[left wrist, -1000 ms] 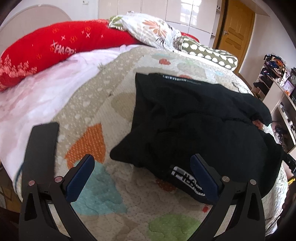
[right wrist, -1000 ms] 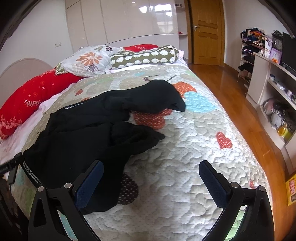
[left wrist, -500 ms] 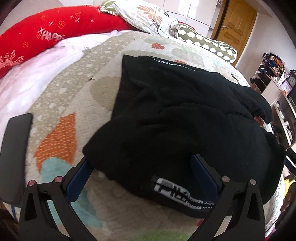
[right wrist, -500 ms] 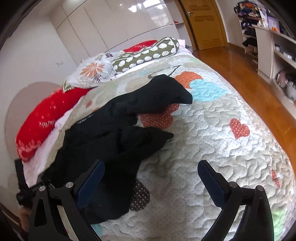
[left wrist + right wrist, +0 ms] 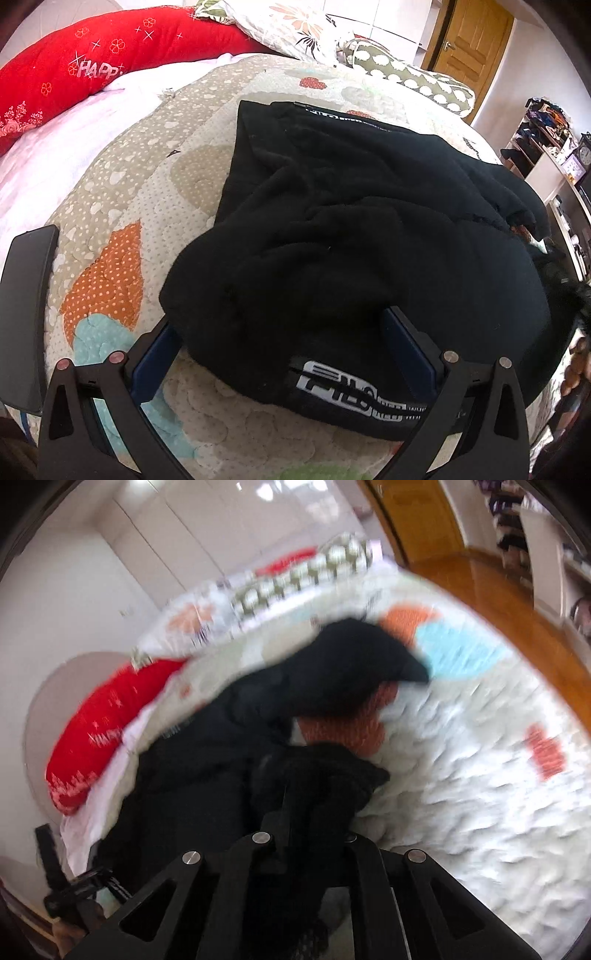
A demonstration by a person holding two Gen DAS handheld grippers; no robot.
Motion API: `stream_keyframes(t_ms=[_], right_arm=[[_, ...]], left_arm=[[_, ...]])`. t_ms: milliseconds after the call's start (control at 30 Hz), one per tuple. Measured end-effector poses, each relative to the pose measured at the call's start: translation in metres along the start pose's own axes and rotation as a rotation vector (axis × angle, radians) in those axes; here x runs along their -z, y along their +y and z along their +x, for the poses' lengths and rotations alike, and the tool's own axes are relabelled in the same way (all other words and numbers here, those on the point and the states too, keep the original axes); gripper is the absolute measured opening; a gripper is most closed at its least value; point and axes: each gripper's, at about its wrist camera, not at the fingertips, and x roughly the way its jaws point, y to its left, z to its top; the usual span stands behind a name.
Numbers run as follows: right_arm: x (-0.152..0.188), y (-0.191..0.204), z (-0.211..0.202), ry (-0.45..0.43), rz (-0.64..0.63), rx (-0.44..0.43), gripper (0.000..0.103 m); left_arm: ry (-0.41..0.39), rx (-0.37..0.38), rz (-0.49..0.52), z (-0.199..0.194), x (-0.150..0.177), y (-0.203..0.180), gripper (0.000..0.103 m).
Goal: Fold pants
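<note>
On the bed [image 5: 122, 206], over a quilt patterned with orange, blue and red hearts, the black pants [image 5: 362, 251] lay in a rumpled heap, their waistband with white lettering at the near edge. A long red pillow [image 5: 92, 70] ran along the far left side, with a floral pillow [image 5: 295, 26] and a green bolster [image 5: 410, 81] behind the heap. The left claw [image 5: 284, 347] stood apart, its two blue pads straddling the near edge of the pants close to the waistband; the cloth lay between them, lapping over the left pad, with no squeeze to be seen. In the right wrist view, which was badly blurred, the right claw [image 5: 314, 812] had just snapped together, its fingers side by side and buried in a dark fold of the pants [image 5: 229, 775] near the edge of the heap. Whether that fold was truly pinched between the pads could not be told through the blur. A wooden floor [image 5: 517, 602] showed beyond the bed.
</note>
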Motion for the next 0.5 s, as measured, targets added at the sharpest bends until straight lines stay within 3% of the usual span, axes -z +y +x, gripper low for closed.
stream_keyframes(t_ms=[100,167,267,333,367,400,500], right_arm=[[0.006,-0.012,-0.054,-0.092,-0.009,0.055,0.005],[0.017,-0.024,-0.081,-0.103,-0.004,0.108,0.005],[0.047,-0.038,-0.095,-0.03,-0.047,0.242,0.009],[0.063,-0.048,-0.091,0.034,-0.042,0.265,0.011],[0.07,-0.055,-0.087,0.074,-0.036,0.284,0.014],[0.073,-0.059,-0.084,0.094,-0.034,0.304,0.025],[0.072,-0.065,-0.1,0.043,-0.027,0.39,0.042]], left_arm=[[0.0,0.01,-0.007,-0.003,0.002,0.004,0.103],[-0.005,0.02,-0.014,-0.006,0.005,0.005,0.103],[-0.004,0.032,-0.013,-0.009,0.009,0.006,0.103],[-0.004,0.037,-0.012,-0.011,0.013,0.007,0.103],[-0.003,0.04,-0.011,-0.012,0.013,0.007,0.103],[-0.002,0.045,-0.009,-0.013,0.014,0.008,0.103],[-0.001,0.049,-0.011,-0.015,0.014,0.01,0.103]])
